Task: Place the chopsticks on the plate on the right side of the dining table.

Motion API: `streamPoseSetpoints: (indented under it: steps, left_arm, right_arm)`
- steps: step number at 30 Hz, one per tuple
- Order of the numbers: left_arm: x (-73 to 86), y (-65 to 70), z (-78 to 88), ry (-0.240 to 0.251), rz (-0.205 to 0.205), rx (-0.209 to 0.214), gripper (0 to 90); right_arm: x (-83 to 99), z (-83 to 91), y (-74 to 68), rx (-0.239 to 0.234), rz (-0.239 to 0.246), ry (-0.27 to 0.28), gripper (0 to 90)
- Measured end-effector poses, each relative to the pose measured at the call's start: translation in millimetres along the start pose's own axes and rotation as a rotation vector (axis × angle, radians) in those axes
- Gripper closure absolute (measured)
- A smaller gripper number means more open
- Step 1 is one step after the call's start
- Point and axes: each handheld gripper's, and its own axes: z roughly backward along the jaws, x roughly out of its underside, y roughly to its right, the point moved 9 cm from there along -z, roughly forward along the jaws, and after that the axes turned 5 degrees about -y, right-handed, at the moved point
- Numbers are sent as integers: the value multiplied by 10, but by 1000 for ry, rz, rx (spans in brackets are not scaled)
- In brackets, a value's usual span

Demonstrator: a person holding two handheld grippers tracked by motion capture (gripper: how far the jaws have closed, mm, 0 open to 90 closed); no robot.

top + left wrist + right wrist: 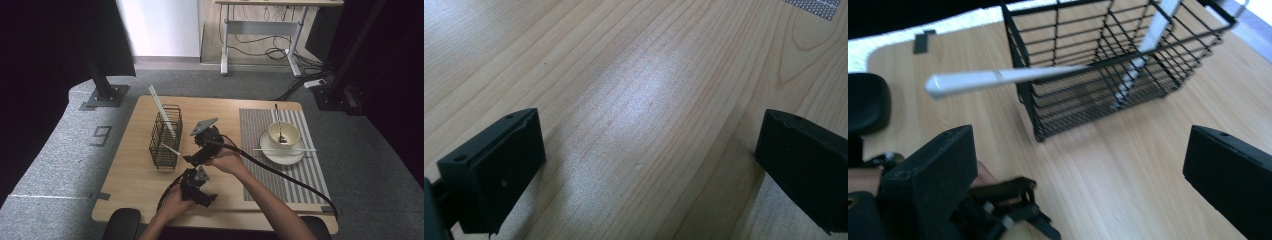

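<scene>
Chopsticks, white, stand tilted in a black wire basket on the left part of the wooden tabletop; one pokes out through its near side. Just right of the basket, the right gripper has its jaws wide apart, holding nothing. Nearer, the left gripper also has its jaws apart over bare wood.

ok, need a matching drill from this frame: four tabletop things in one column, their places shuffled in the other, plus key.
Things
1. black wire basket
2. cream ceramic bowl
3. white chopstick
4. grey striped placemat

Places
A. lying across the white plate's near rim
B. left part of the wooden table
C. right part of the table, under the plate
D. standing on the plate, spoon inside

Pairs: 1-B, 2-D, 3-A, 4-C
</scene>
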Motion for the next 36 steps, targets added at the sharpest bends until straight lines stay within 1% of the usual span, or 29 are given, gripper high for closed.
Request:
streamPoseSetpoints:
  steps: [1, 3, 4, 5, 7, 8, 9, 10, 13, 16, 17, 19, 22, 27, 29, 30, 32, 34, 35, 36]
  left_arm:
    - [3, -3, 3, -4, -4, 0, 0]
    - [0, 0, 1, 0, 0, -1, 0]
    - [5, -4, 4, -6, -7, -1, 0]
    - [4, -4, 4, -5, -6, -3, 0]
    - [1, -1, 2, -1, -1, -2, 0]
    - [1, -1, 2, -1, -1, -2, 0]
    - [1, -1, 1, -1, -1, -2, 0]
    - [1, -1, 1, -1, 0, -4, 0]
    - [2, -1, 1, -1, -2, -1, 0]
    - [5, -4, 4, -5, -5, -3, 0]
    - [6, -3, 5, -7, -5, -1, 0]
    - [6, -4, 5, -7, -6, -3, 0]
    - [1, -4, 3, -2, -6, -3, 0]
    - [2, -2, 3, -3, -5, -2, 0]
    - [0, 0, 2, -1, -2, -1, 0]
    - [0, 1, 2, 0, -2, 0, 0]
    - [0, -2, 1, 2, -7, 0, 0]
    - [-7, 4, -5, 8, 5, -1, 0]
    - [8, -7, 7, -9, -14, 0, 0]
    - [8, -6, 7, -8, -13, 1, 0]
  right_arm:
    - [-6, -26, -13, -7, -6, -3, 5]
    - [-16, -81, -33, -4, 7, -20, 4]
    - [-27, -100, -44, -1, 18, -22, 5]
    - [-56, -123, -69, -4, 29, -14, 14]
    - [-93, -154, -92, -19, 23, 5, 28]
    - [-97, -167, -94, -21, 15, 3, 27]
    - [-100, -191, -89, -12, 16, -9, 27]
    - [-113, -206, -94, -7, 22, -10, 28]
    - [-184, -226, -131, -17, 31, 12, 63]
    - [-212, -232, -103, -4, 24, 20, 83]
    - [-220, -230, -72, 14, 23, 15, 93]
    - [-248, -218, -46, 31, 31, 26, 121]
    - [-274, -210, -11, 47, 27, 35, 139]
    - [-257, -229, 59, 77, 14, 35, 221]
    - [-229, -262, 75, 81, 14, 34, 274]
    - [-220, -273, 84, 84, 12, 38, 286]
    - [-220, -280, 93, 81, 2, 60, 351]
    - [-230, -281, 103, 73, -10, 76, 393]
    - [-242, -272, 113, 76, -12, 85, 435]
    - [-251, -265, 117, 77, -15, 91, 455]
